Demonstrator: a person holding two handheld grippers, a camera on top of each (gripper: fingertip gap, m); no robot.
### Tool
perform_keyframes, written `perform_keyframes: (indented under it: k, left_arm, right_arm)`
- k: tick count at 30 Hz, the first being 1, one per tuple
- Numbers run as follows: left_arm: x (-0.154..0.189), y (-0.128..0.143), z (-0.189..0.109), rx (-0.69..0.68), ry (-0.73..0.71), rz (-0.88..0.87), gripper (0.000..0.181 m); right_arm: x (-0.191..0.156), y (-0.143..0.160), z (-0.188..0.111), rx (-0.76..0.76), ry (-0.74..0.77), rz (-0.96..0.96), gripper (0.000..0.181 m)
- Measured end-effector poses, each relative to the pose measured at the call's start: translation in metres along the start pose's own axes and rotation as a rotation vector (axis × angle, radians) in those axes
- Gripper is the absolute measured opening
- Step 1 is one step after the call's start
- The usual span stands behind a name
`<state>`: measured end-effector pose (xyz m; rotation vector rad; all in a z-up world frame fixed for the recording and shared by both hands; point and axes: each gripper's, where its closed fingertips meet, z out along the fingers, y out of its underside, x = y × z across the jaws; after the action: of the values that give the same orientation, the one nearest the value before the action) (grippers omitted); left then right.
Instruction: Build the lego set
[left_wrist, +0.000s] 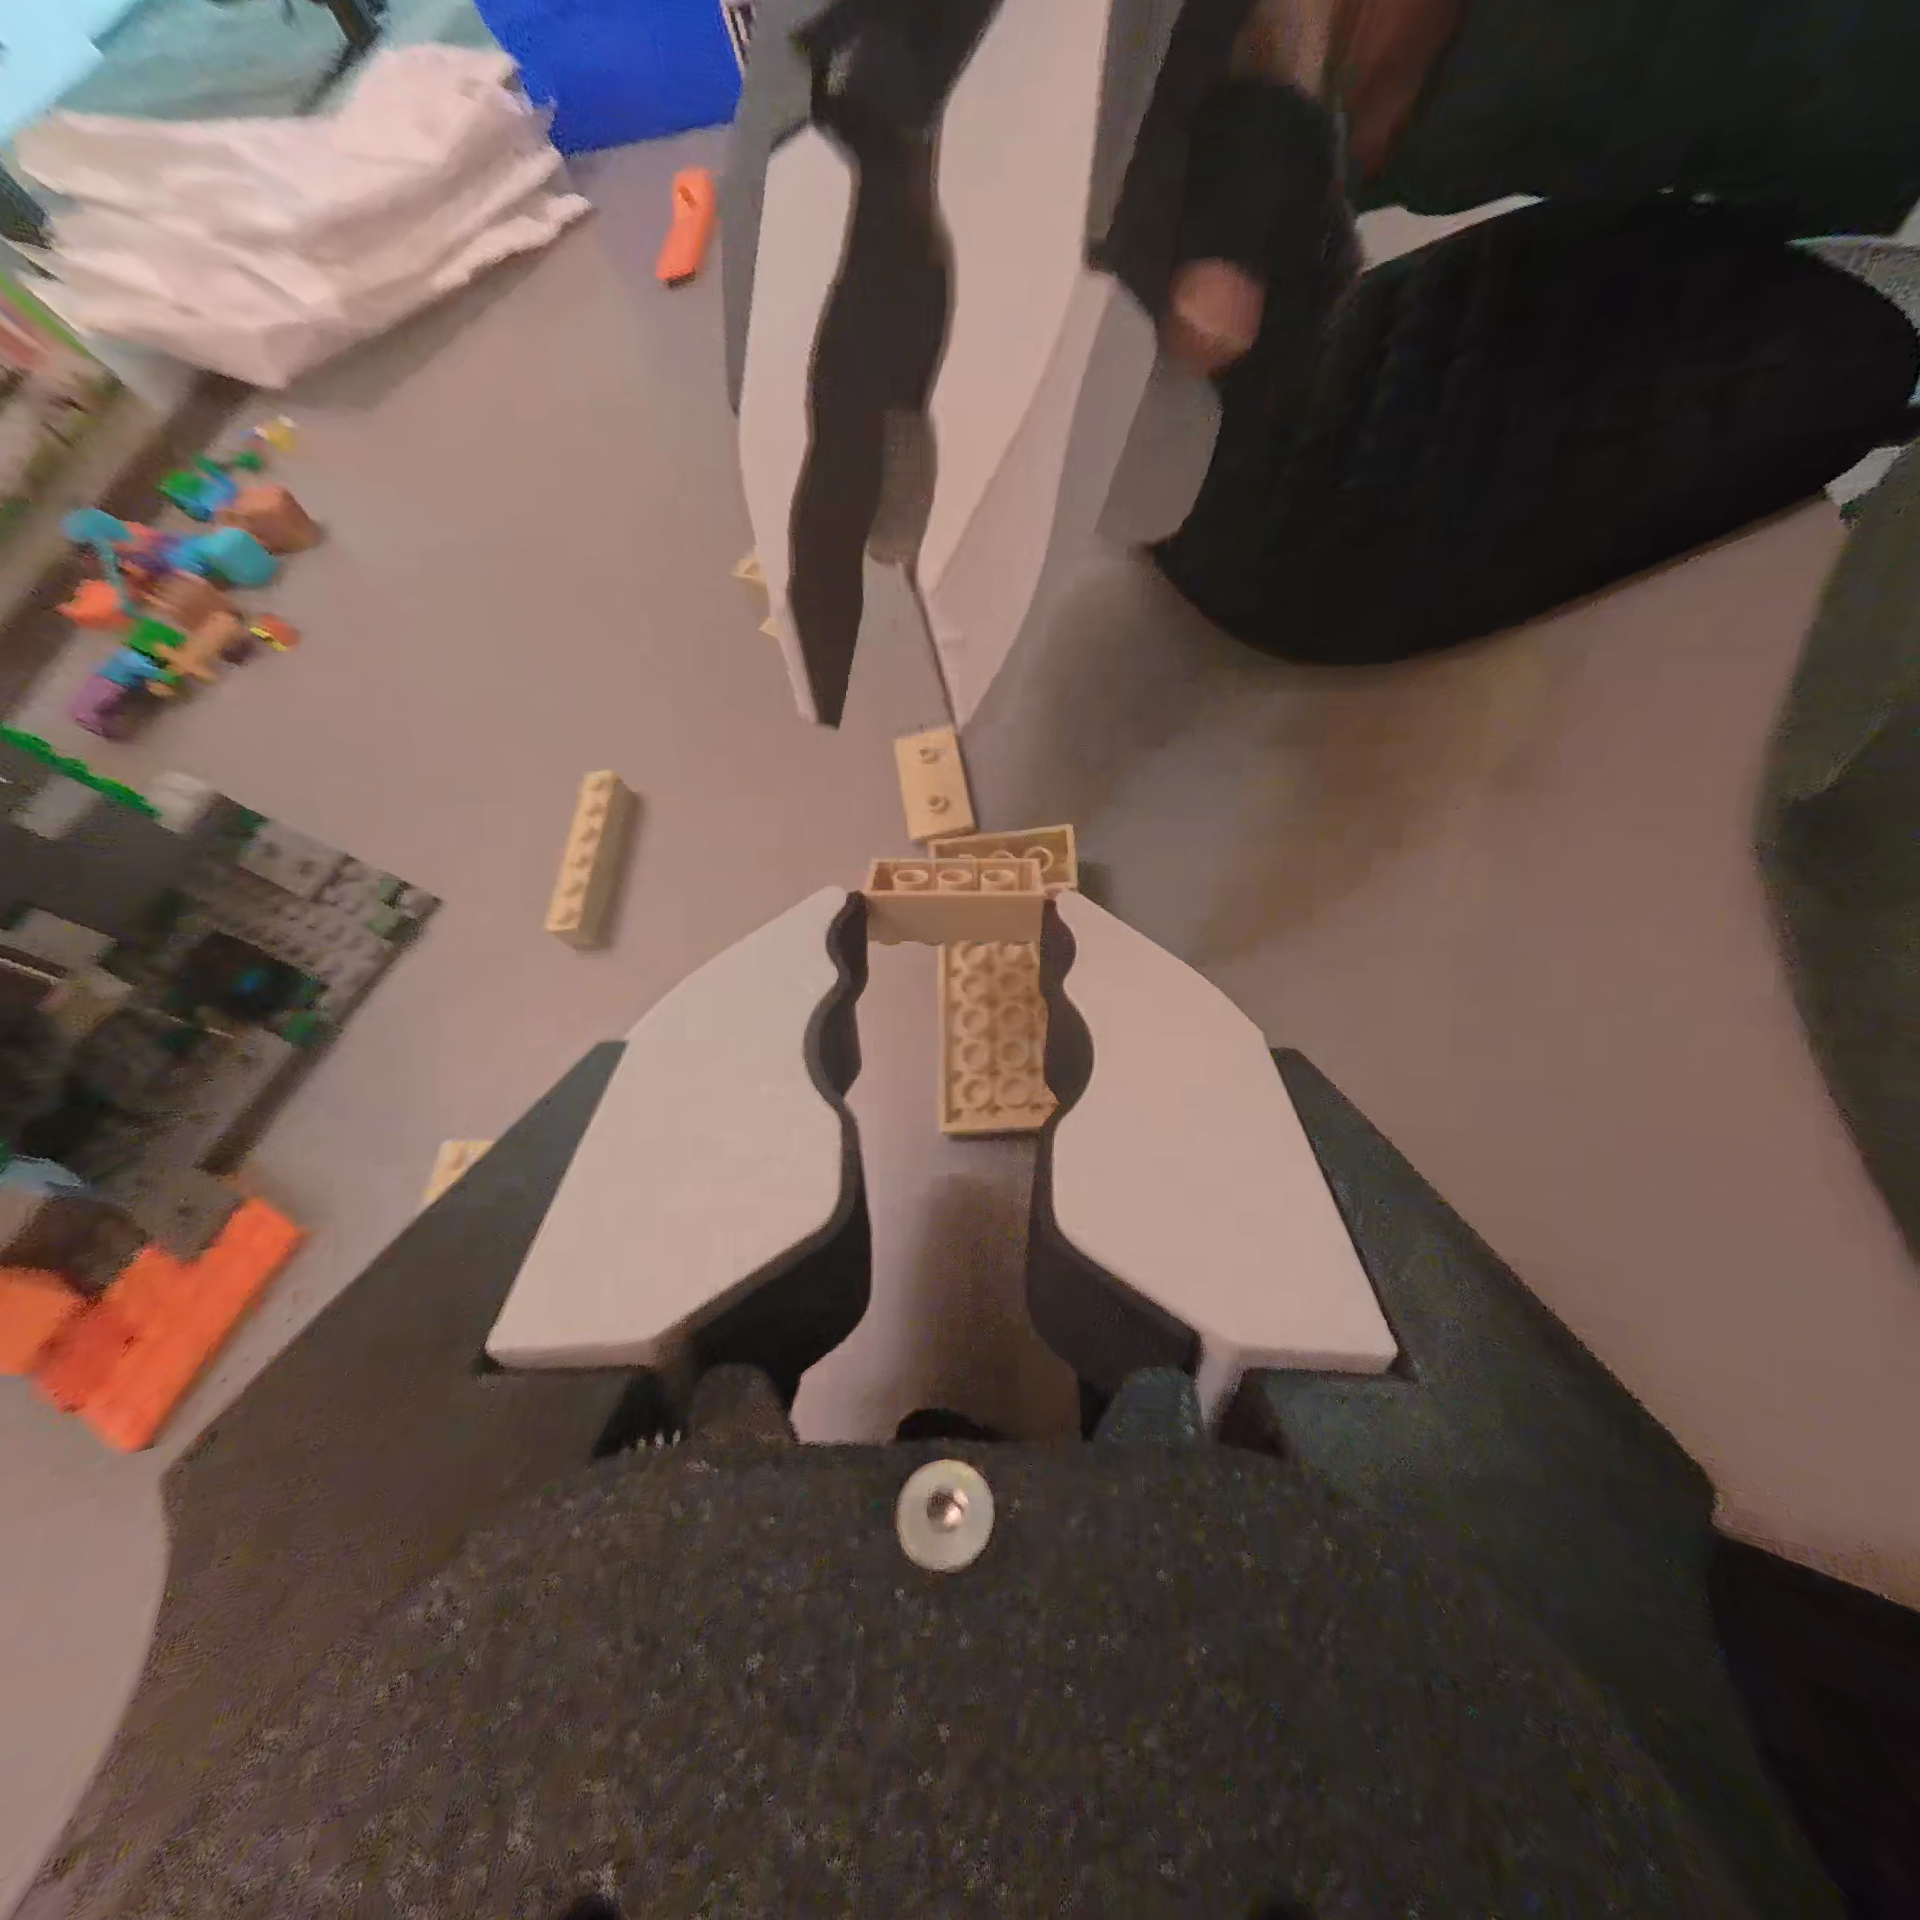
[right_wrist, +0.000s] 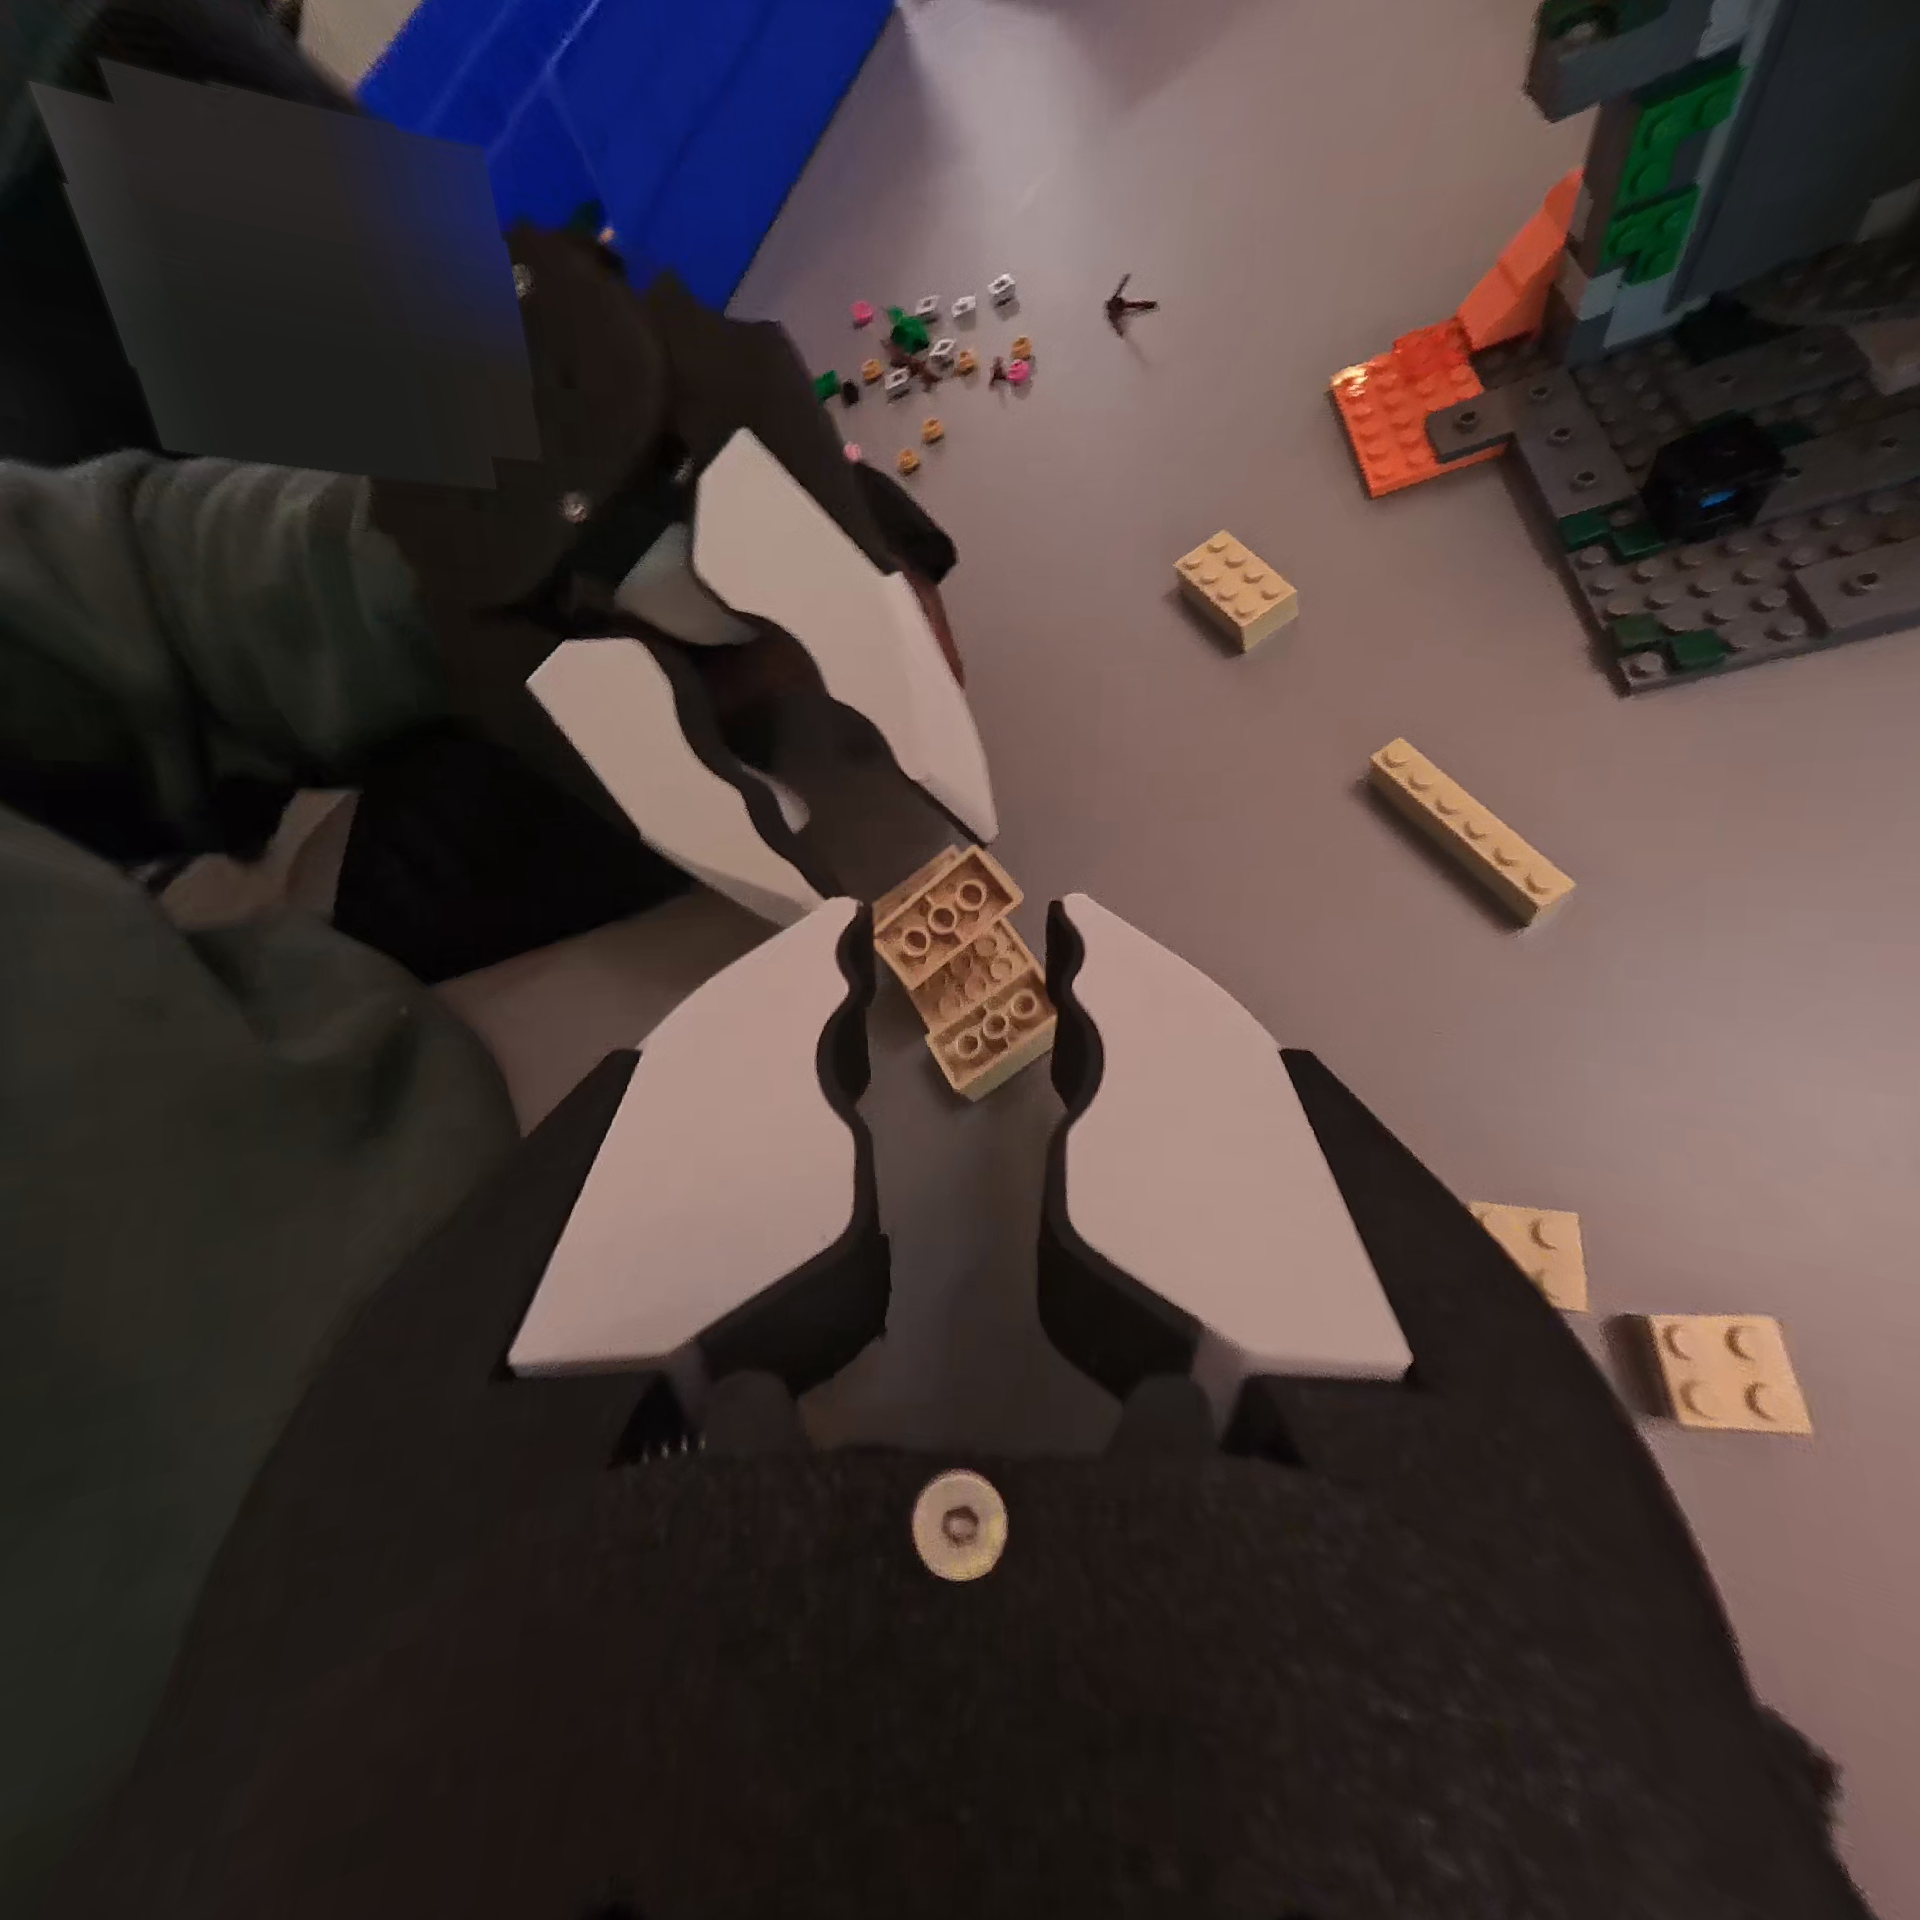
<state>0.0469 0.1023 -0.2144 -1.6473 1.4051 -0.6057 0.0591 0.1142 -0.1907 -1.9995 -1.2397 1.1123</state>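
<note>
Your left gripper (left_wrist: 954, 906) pinches the tan brick assembly (left_wrist: 956, 902) by its end brick | your right gripper (right_wrist: 954, 909) spread, tips either side of it, not touching | bare grey floor (right_wrist: 1195, 987) around; long brick (right_wrist: 1470, 829) well apart.

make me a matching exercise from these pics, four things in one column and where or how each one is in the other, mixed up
Things:
1. tan brick assembly
2. long tan brick
3. orange plate
4. right gripper

Places or states:
A. open, holding nothing
B. lying alone on the grey floor
C. attached to the dark grey build's edge
D. clamped between the left gripper fingertips, undersides showing

Pairs: 1-D, 2-B, 3-C, 4-A
</note>
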Motion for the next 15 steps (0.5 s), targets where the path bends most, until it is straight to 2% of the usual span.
perform_keyframes:
  k: [7,15]
  left_arm:
    - [0.007,0.015,0.011,-0.083,0.048,-0.028,0.032]
    - [0.009,0.018,0.012,-0.094,0.063,-0.035,0.032]
  right_arm:
    - [-0.005,0.026,0.001,-0.127,-0.022,-0.235,0.041]
    - [-0.005,0.03,0.013,-0.185,-0.026,-0.325,0.044]
